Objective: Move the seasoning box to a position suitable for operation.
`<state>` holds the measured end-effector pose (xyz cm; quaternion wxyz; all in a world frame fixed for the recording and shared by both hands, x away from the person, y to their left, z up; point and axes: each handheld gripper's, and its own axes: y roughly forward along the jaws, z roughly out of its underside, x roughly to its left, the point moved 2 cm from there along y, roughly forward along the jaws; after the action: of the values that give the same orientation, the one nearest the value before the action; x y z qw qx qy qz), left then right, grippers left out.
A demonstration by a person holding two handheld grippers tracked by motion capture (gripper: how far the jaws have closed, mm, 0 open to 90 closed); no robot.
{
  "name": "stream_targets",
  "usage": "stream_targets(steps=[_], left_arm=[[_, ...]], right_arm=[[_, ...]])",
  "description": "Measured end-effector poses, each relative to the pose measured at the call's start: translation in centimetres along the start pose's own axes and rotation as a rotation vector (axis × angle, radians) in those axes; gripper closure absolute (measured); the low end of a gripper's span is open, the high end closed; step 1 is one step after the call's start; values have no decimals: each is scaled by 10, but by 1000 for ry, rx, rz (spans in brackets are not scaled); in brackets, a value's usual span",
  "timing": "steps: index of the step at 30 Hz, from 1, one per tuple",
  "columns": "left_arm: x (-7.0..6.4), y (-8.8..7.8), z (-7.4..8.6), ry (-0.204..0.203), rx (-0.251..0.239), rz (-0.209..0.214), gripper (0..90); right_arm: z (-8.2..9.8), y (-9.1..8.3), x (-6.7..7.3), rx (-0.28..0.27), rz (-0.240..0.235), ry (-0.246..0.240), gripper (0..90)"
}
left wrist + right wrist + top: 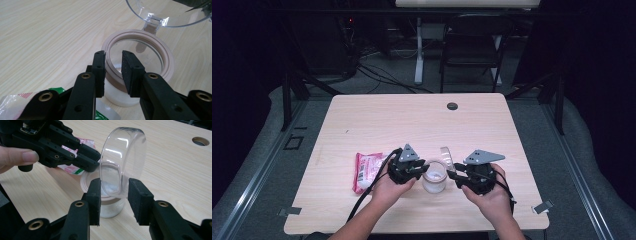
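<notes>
Left tool [113,72] pinches the jar [138,62] rim at its 9 o'clock; jar stands at the counter [412,115] front. Right tool [113,195] straddles the upright clear lid [122,160], grip uncertain.

Left tongs [419,170] part-closed, right tongs [455,176] wider, facing inward

A small clear jar [434,181] stood upright and open near the table's front edge — beige ring [160,45] at its mouth, something white inside. Its clear domed lid [122,160] was tilted on edge just above — still hinged.
</notes>
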<state>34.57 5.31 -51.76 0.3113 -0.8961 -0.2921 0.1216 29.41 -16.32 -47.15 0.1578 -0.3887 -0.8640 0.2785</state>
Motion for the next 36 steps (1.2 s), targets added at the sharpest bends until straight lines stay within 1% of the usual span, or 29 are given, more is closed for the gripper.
stream_targets(steps=[2,3,4,5,6,7,9,11,13,17,19,21,23,25,26,29,31,34,36], left_arm=[[0,0,0,4,-2,-2,737],[-1,0,0,0,-3,-3,742],[-1,0,0,1,-3,-2,746],[-1,0,0,2,-4,-2,746],[-1,0,0,2,-4,-2,746],[-1,0,0,-1,-9,-4,746],[-1,0,0,0,-9,-4,747],[-1,-1,0,5,-5,-2,748],[-1,-1,0,1,-4,-1,748],[-1,-1,0,2,-3,-3,747],[-2,0,0,-5,-6,-12,736],[-1,-1,0,4,-15,-31,705],[0,-3,-1,3,-14,-31,693],[2,-7,-2,-9,-39,-29,682],[2,-9,-2,-9,-43,-33,681],[3,-11,-2,-10,-45,-38,674],[2,-12,-1,-9,-50,-44,671],[2,-17,2,-7,-43,-48,670],[4,-22,5,-14,-48,-61,665]], right_arm=[[0,-3,-4,-2,-2,15,639],[1,-6,-8,0,9,25,639],[1,-6,-10,0,9,33,639],[2,-7,-12,14,17,38,636],[2,-7,-12,14,17,38,636],[4,-8,-18,28,34,51,626],[6,-6,-21,25,21,74,633],[6,-5,-20,21,23,79,633],[7,-1,-19,30,37,69,628],[8,2,-18,15,42,76,624],[8,4,-18,13,37,80,624],[9,5,-18,7,39,83,629],[9,5,-18,1,43,88,634],[10,6,-21,-11,44,98,645],[10,6,-22,-9,40,97,648],[10,7,-24,-18,43,105,658],[10,8,-27,-27,39,120,669],[10,9,-30,-27,38,122,678],[8,12,-33,-33,39,124,693]])
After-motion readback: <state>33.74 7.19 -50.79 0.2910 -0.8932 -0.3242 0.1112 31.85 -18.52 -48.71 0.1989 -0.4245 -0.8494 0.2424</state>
